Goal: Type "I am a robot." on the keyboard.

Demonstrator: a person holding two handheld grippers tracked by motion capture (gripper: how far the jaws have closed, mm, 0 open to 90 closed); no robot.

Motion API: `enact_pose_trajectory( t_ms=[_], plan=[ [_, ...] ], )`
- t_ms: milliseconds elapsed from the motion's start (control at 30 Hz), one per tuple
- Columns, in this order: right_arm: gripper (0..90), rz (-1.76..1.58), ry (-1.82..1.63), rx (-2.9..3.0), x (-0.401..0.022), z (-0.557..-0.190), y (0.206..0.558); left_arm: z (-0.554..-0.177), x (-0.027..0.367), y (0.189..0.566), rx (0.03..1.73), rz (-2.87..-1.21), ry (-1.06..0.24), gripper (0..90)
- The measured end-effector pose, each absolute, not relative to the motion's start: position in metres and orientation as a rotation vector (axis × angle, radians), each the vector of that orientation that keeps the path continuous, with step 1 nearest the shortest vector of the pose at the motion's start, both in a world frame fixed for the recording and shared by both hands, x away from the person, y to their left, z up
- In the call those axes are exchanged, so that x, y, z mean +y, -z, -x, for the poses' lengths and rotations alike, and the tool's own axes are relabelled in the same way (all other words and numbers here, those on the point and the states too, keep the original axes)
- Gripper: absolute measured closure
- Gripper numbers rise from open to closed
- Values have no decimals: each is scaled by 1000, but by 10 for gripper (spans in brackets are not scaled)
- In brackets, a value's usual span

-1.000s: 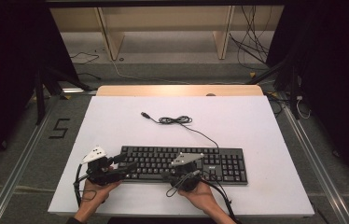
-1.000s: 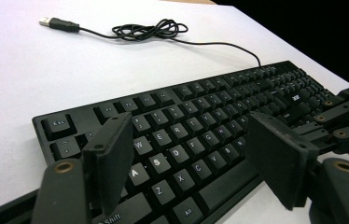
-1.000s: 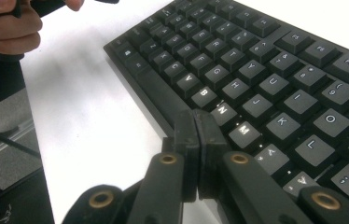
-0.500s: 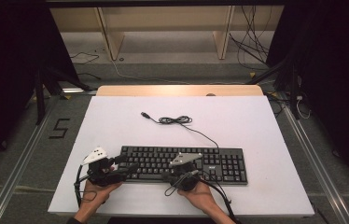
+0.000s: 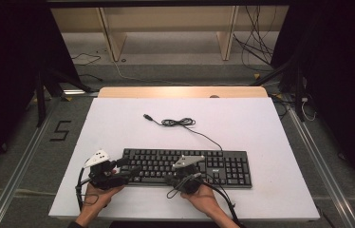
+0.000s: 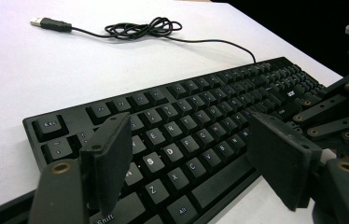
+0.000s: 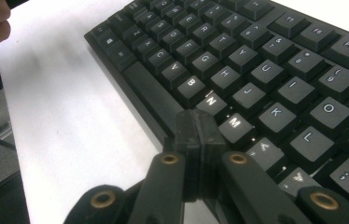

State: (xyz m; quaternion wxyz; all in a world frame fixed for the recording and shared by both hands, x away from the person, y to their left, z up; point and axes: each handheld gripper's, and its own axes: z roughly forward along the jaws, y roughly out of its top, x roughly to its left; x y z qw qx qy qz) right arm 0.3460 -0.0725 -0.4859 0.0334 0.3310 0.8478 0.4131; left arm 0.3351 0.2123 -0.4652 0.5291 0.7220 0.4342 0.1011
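Black plastic keys fill most of the near edge of the white table [image 5: 261, 128], where the keyboard [image 5: 223, 166] lies flat and square to the person, its cable [image 5: 180, 122] coiled loosely just behind it with the plug lying free. The right gripper [image 7: 198, 128] has its jaws pressed together with nothing between them, the joined tip poised over the bottom letter row near N and M; whether it actually touches a key is hard to say from this angle. The left gripper [image 6: 186, 163] has its jaws spread wide over the left-hand letters (clamped on nothing). The likely slip is a mis-hit: the joined tip is about as broad as a key, so a slightly off-centre press could catch two neighbours at once. A slanted push might also nudge the light keyboard across the smooth table.
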Motion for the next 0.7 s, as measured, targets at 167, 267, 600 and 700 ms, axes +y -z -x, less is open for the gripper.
enact_pose_trajectory(
  t_ms=[167,267,600,700],
  plan=[
    [900,-1012,-1271,2607,-73,-347,486,-335,213,465,1037,-1727,-243,306],
    [900,-1013,-1272,2607,-73,-347,486,-336,213,465,1036,-1728,-245,306],
    [821,-1032,-1351,2578,-78,-347,480,-338,212,466,1043,-1730,-249,307],
    [776,-1022,-1395,2561,-81,-346,476,-339,211,467,1045,-1731,-246,310]
  ],
)
